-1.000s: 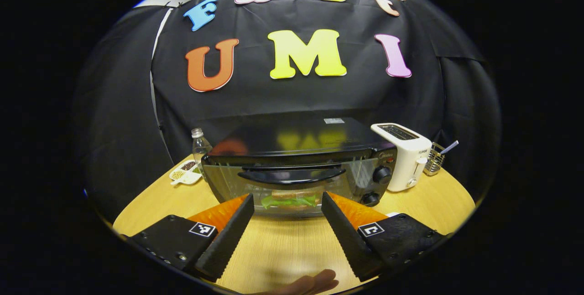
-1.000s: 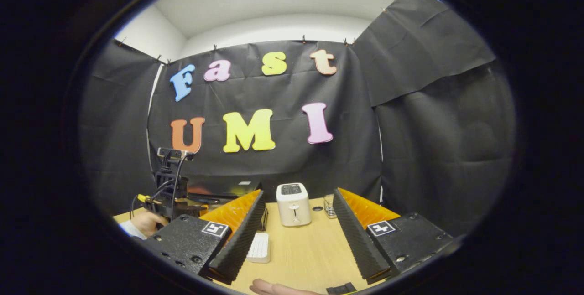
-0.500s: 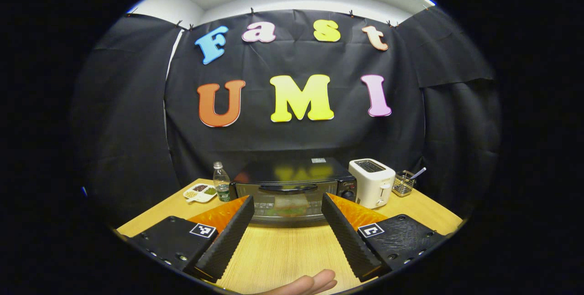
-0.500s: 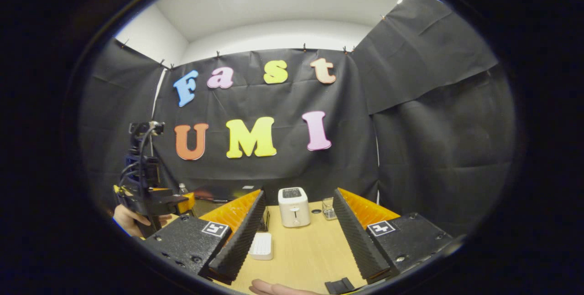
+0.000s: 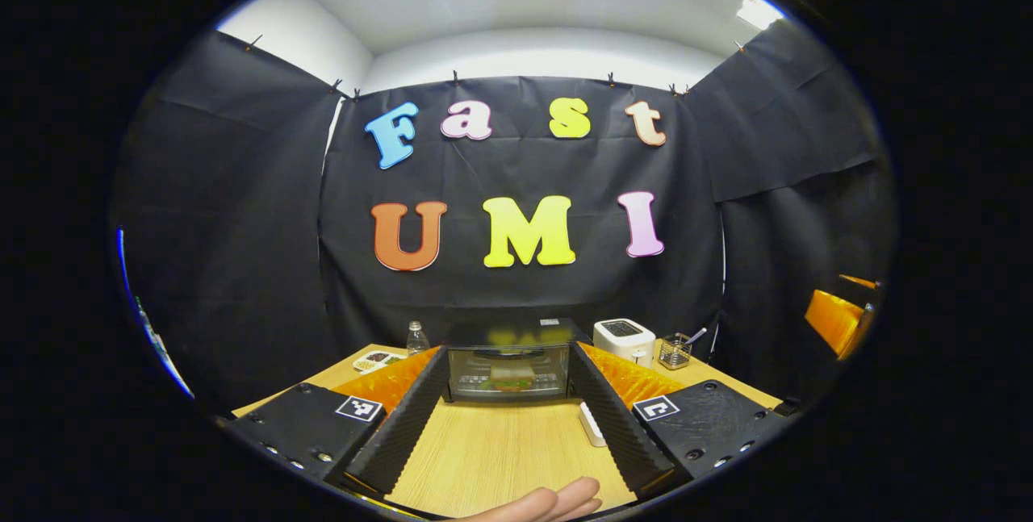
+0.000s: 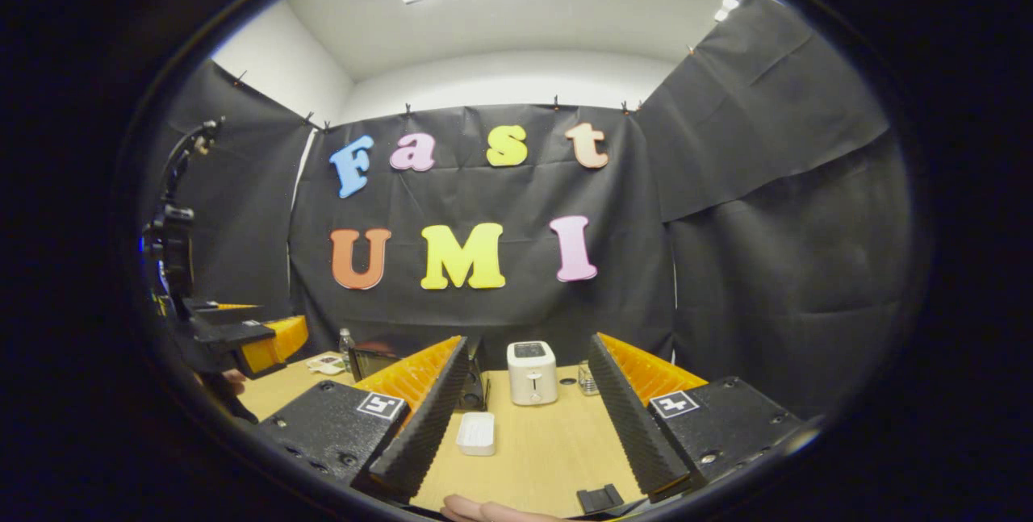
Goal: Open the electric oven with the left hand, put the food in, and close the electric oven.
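Observation:
The black electric oven (image 5: pixel 516 336) stands at the back of the wooden table (image 5: pixel 500 461) with its glass door shut. Behind the glass lies a sandwich (image 5: pixel 511 379) with green lettuce. My left gripper (image 5: pixel 507 361) is open and holds nothing; it hovers well back from the oven, whose front shows between the fingers. My right gripper (image 6: pixel 526 344) is also open and holds nothing, and it points at the white toaster (image 6: pixel 531 381). In the right gripper view the oven (image 6: pixel 370 361) peeks out left of the fingers. The left gripper (image 6: pixel 238 335) hangs at the far left there.
Right of the oven stand a white toaster (image 5: pixel 623 338) and a wire utensil holder (image 5: pixel 674 352). To its left are a water bottle (image 5: pixel 416 339) and a divided snack dish (image 5: pixel 375 360). A small white box (image 6: pixel 476 433) lies on the table. Black cloth walls close in all round.
My left gripper has drawn far back and up from the oven, which now looks much smaller. The right gripper has also pulled back slightly. Both stayed open.

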`<action>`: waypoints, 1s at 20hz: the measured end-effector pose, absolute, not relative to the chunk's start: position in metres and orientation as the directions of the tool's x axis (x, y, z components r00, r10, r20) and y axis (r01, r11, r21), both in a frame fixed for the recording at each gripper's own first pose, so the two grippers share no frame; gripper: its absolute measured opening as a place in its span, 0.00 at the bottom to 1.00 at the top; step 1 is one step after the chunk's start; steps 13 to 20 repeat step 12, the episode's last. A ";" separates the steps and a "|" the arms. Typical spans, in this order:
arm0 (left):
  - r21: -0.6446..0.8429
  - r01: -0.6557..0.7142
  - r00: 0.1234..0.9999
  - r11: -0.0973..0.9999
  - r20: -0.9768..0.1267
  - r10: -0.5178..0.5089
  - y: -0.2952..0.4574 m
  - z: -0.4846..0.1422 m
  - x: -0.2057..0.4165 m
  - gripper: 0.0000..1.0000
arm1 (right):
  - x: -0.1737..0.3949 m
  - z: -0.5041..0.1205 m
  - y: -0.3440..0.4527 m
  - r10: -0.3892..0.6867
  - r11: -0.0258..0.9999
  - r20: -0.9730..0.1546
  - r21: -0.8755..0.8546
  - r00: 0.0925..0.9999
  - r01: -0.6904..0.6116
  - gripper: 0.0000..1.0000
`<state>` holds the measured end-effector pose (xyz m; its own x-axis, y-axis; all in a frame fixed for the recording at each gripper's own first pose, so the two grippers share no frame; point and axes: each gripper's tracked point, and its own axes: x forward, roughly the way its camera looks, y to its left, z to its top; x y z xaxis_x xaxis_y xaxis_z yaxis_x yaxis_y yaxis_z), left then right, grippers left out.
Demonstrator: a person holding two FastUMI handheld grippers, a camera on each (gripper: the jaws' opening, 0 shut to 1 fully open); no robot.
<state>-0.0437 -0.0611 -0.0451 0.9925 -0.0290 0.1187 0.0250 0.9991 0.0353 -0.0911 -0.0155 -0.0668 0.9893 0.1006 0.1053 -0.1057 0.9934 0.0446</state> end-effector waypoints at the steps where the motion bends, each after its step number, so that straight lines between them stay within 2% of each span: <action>1: 0.035 0.018 0.990 0.999 0.136 -0.023 -0.059 -0.040 -0.056 0.97 | -0.095 -0.064 -0.015 0.102 0.994 0.113 0.039 0.988 -0.107 0.95; 7: 0.019 0.013 0.988 1.000 0.153 -0.015 -0.057 -0.060 -0.105 0.97 | -0.110 -0.071 -0.005 0.125 0.992 0.113 0.010 0.986 -0.127 0.95; 11: 0.055 0.018 0.990 0.998 0.142 -0.026 -0.067 -0.070 -0.109 0.97 | -0.117 -0.078 0.002 0.152 0.988 0.106 -0.031 0.983 -0.149 0.95; 12: 0.061 0.016 0.989 0.998 0.145 -0.025 -0.068 -0.068 -0.109 0.88 | -0.118 -0.076 0.002 0.151 0.988 0.114 -0.034 0.982 -0.148 0.95; 20: 0.061 0.016 0.989 0.998 0.145 -0.025 -0.068 -0.068 -0.109 0.88 | -0.118 -0.076 0.002 0.151 0.988 0.114 -0.034 0.982 -0.148 0.95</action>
